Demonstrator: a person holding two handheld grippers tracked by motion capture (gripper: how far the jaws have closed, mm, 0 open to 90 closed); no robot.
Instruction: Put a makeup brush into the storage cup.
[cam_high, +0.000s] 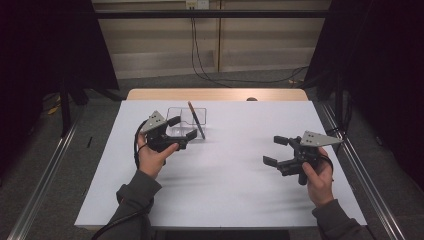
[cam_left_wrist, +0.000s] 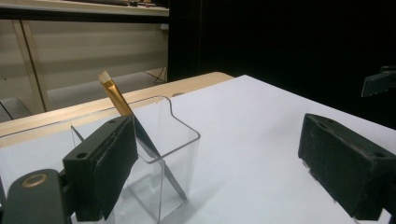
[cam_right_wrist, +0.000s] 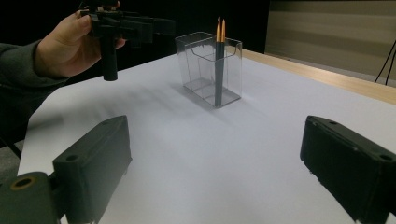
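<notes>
Here I am holding my left gripper (cam_high: 180, 128) wide open beside the clear holder (cam_high: 186, 122), with nothing between its jaws. In the left gripper view one jaw is standing just in front of the holder's near wall; whether it is touching the plastic I cannot tell. The holder is sitting on the white table (cam_high: 220, 195) at about eleven o'clock from its middle, and the gold-and-dark pen (cam_high: 196, 120) is leaning inside it, its gold end sticking out past the rim. I am judging that the pen is already in place and that I am either letting go or lining up on the holder. The next move is calling for a clean path that avoids knocking the light holder over. My right gripper (cam_high: 274, 150) is hanging open too, well apart at about four o'clock, gripping nothing.
</notes>
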